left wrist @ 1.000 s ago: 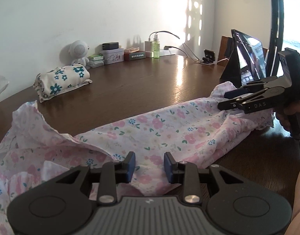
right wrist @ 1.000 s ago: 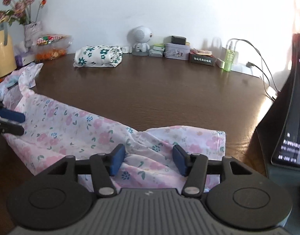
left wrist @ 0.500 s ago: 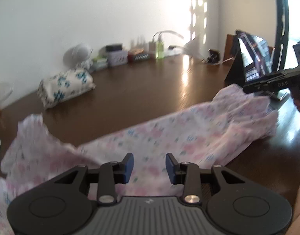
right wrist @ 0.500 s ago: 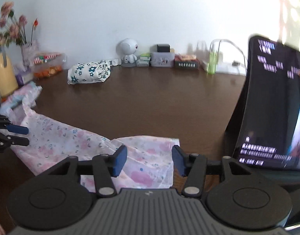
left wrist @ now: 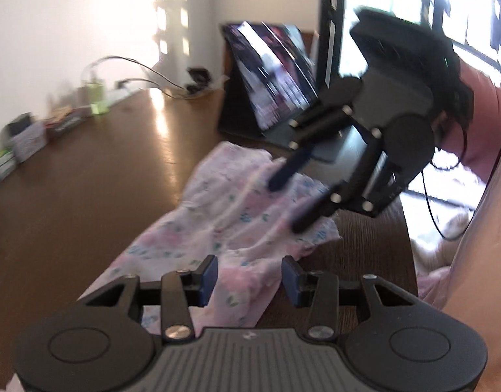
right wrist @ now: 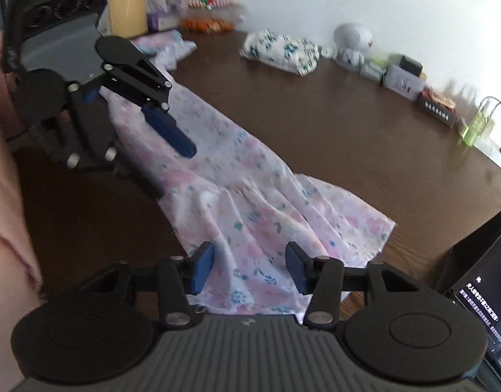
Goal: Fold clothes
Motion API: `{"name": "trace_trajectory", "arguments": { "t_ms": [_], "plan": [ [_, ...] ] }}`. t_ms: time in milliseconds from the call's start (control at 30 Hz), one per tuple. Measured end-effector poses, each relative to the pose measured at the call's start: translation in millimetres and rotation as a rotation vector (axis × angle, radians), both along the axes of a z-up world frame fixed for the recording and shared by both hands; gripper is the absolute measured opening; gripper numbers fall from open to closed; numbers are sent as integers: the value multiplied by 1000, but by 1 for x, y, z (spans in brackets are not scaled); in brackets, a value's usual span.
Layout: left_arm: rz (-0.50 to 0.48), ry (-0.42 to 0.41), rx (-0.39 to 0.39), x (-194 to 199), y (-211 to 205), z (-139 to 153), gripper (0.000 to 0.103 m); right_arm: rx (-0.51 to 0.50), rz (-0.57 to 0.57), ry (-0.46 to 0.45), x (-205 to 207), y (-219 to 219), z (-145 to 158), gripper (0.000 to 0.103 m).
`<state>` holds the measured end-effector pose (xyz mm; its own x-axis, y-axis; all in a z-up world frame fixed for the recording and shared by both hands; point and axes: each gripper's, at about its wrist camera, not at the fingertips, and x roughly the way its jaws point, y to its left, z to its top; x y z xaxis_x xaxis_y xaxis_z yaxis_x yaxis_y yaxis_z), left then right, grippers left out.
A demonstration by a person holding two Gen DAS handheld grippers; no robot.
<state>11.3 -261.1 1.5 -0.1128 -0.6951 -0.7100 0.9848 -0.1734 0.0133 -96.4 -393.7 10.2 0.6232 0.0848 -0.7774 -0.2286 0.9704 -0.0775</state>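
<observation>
Both grippers, left (left wrist: 248, 276) and right (right wrist: 249, 267), fingers spread wide and seemingly empty over the floral garment (right wrist: 237, 196) on the table (right wrist: 364, 137).

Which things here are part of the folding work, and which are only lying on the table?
For the job:
pink floral garment
left gripper
right gripper

Lying about:
folded floral bundle
white robot toy
tablet
small boxes
green bottle

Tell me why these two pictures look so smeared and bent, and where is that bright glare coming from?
Left wrist view: motion blur smears the floral garment and right gripper; the window is blown out, with glare streaking the table. Right wrist view: sharper, evenly lit, mild blur on the left gripper. The fisheye lens curves both.
</observation>
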Motion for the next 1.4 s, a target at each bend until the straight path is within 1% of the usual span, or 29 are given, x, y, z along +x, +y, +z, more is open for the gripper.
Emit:
{"name": "trace_trajectory", "arguments": {
  "t_ms": [33,67,133,167,200,233,267,333,367,400,433,467,500,600,667,700,767,800,833,867,900,967,1000,1033,1100,1133,1200,1367,1400],
  "plan": [
    [-9,-8,12,-2,-4,-2,41,-6,8,9,2,1,-3,41],
    [-15,-21,21,-3,-8,-3,41,-11,25,15,3,4,-4,38],
    [-26,-50,41,-7,-15,-7,39,-23,68,25,2,10,-3,22],
    [-30,-66,50,-9,-18,-9,39,-32,85,27,0,13,-2,21],
    [-35,-82,59,-9,-20,-11,29,-41,98,26,-2,16,0,21],
    [-39,-99,68,-10,-22,-12,13,-50,111,25,-4,18,2,21],
    [-43,-115,77,-11,-24,-14,8,-52,122,22,-5,19,4,21],
    [-35,-136,42,-11,-21,-11,3,-53,132,2,-8,20,11,21],
    [-30,-146,22,-10,-19,-9,3,-61,130,-13,-9,20,15,23],
    [-25,-156,1,-10,-17,-8,3,-74,127,-26,-10,20,18,27],
    [-21,-171,-25,-11,-14,-5,3,-93,122,-33,-9,20,19,37],
    [-18,-189,-52,-13,-10,-2,3,-117,117,-38,-8,19,20,42],
    [-14,-205,-76,-14,-5,1,3,-136,118,-36,-5,19,19,45],
    [2,-234,-116,-17,2,5,3,-172,155,-9,6,23,16,50],
    [5,-236,-126,-17,4,4,3,-215,188,7,14,30,12,50],
    [4,-234,-129,-17,5,4,3,-252,200,16,18,34,10,48],
    [2,-228,-136,-18,6,3,3,-322,212,36,23,39,5,39],
    [-1,-226,-139,-19,9,3,3,-352,217,45,24,42,2,25],
    [-4,-224,-141,-20,13,4,3,-383,219,43,25,44,2,6],
    [-4,-221,-141,-20,14,4,3,-415,217,30,23,48,3,3],
    [-1,-214,-140,-19,15,4,3,-447,215,17,22,51,4,3],
    [11,-196,-133,-17,15,2,3,-543,222,-42,12,59,7,3],
    [12,-181,-127,-16,16,2,6,-600,237,-71,5,65,6,3],
    [15,-158,-125,-14,17,2,12,-632,253,-78,-2,70,4,3],
    [22,-109,-122,-8,19,2,17,-650,277,-57,-12,76,-4,3],
    [26,-85,-121,-5,20,2,23,-653,286,-46,-16,79,-8,3],
    [75,-40,-131,8,26,4,31,-645,298,-28,-22,84,-17,3],
    [213,70,-159,42,43,10,32,-604,279,-24,-29,86,-22,3],
    [241,92,-165,49,46,12,29,-595,280,-20,-30,86,-23,3]
  ]
}}
